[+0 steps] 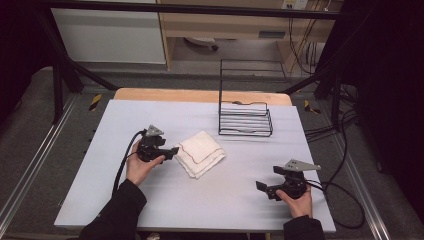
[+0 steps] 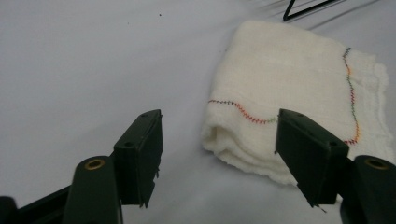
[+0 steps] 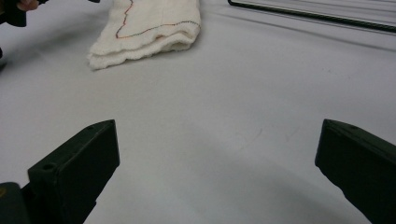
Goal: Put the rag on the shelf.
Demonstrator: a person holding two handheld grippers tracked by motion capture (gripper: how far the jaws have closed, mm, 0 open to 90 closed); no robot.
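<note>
**Pale desk, folded cloth at centre**

Grey matting covers your desk [image 1: 150, 200], with a black wire rack [image 1: 245, 120] standing toward its far edge. Your folded white cloth [image 1: 201, 152], stitched with a coloured wavy line, lies flat near the middle of the desk, in front of the rack and apart from it. Your left hand-held gripper [image 1: 173, 151] sits just beside the cloth's left edge; its jaws are spread, with one at the cloth's folded corner and nothing pinched between them. Your right hand-held gripper [image 1: 261, 186] rests low near the desk's right front, well apart from the cloth, jaws spread wide over bare matting.
</note>
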